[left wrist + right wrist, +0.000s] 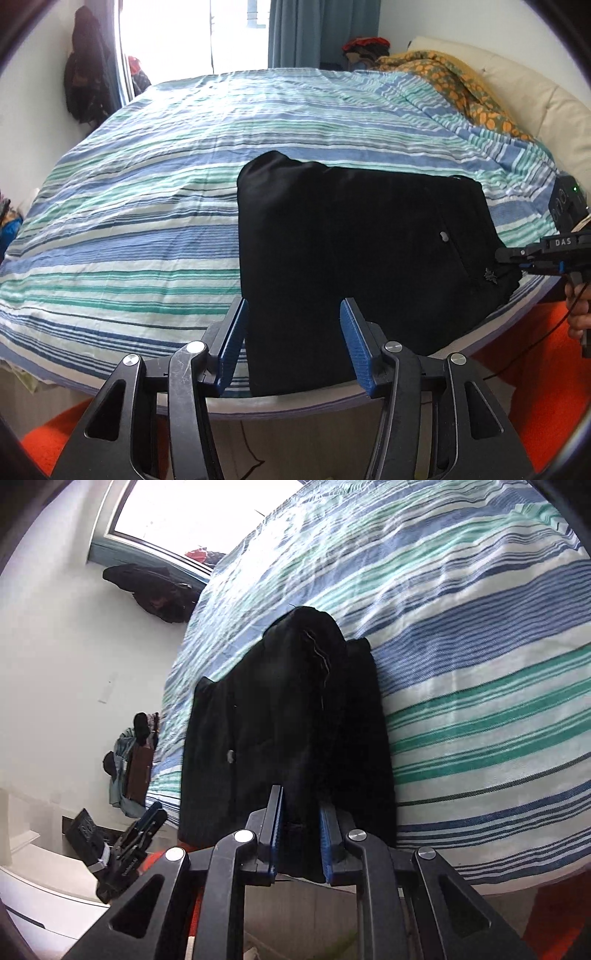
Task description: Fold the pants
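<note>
The black pants (354,236) lie folded into a thick block on the near edge of a bed (147,192), on a cover with blue, green and white stripes. The left hand-held gripper (293,332) is open. Its two blue pads (232,343) stand apart at the near left corner of the pants, with black cloth showing between them, and they do not press on it. The right hand-held gripper (301,838) is almost closed, and its blue pads (327,834) pinch a fold of the pants (288,716) at the near edge of the bed. In the left view this right hand-held gripper (502,254) reaches in from the right and touches the right end of the pants, and part of the person's hand (578,317) shows below it. At the far right of the bed there is an orange and green patterned blanket (454,85) beside a cream headboard (524,88). A dark coat (86,81) hangs on the white wall at the far left, next to a bright window (192,33) with a blue curtain (321,29).
</note>
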`<move>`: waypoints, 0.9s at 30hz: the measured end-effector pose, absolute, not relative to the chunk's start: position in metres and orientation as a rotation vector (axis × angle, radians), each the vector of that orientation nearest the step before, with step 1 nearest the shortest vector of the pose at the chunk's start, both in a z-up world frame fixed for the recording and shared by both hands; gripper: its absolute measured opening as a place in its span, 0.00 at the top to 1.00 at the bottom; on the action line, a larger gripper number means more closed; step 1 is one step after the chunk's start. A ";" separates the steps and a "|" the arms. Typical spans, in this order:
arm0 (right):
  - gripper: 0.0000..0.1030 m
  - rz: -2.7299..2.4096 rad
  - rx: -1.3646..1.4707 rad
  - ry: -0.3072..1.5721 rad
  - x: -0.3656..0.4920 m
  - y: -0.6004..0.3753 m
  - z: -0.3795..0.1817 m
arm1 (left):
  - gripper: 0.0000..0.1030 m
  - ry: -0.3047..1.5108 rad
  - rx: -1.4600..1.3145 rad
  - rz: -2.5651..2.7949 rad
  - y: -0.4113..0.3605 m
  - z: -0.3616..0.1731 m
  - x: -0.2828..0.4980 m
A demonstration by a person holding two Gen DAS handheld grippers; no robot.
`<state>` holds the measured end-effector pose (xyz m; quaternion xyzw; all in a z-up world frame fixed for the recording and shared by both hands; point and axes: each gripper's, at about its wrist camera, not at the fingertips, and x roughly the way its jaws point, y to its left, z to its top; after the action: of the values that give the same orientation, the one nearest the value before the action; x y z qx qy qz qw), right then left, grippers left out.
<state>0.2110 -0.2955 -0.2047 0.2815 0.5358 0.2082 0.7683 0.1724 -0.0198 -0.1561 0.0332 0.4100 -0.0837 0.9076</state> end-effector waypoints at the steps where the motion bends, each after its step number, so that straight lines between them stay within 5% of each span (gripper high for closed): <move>1: 0.83 0.445 0.575 1.162 0.209 -0.302 -0.203 | 0.42 0.846 0.077 -0.175 -0.020 -0.156 0.172; 4: 0.80 0.431 0.514 1.140 0.208 -0.303 -0.200 | 0.34 0.835 0.086 -0.163 -0.019 -0.151 0.172; 8: 0.52 0.366 0.433 1.131 0.210 -0.307 -0.181 | 0.27 0.817 0.066 -0.132 -0.014 -0.140 0.178; 19: 0.52 0.403 0.061 0.807 0.229 -0.231 -0.084 | 0.22 0.855 0.161 -0.129 -0.040 -0.161 0.196; 27: 0.52 0.342 -0.110 1.012 0.242 -0.198 -0.188 | 0.18 0.920 0.212 -0.152 -0.050 -0.183 0.194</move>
<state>0.2419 -0.1982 -0.1877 -0.0526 0.4822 0.1630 0.8591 0.1939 -0.0503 -0.1831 0.1019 0.4428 -0.0730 0.8878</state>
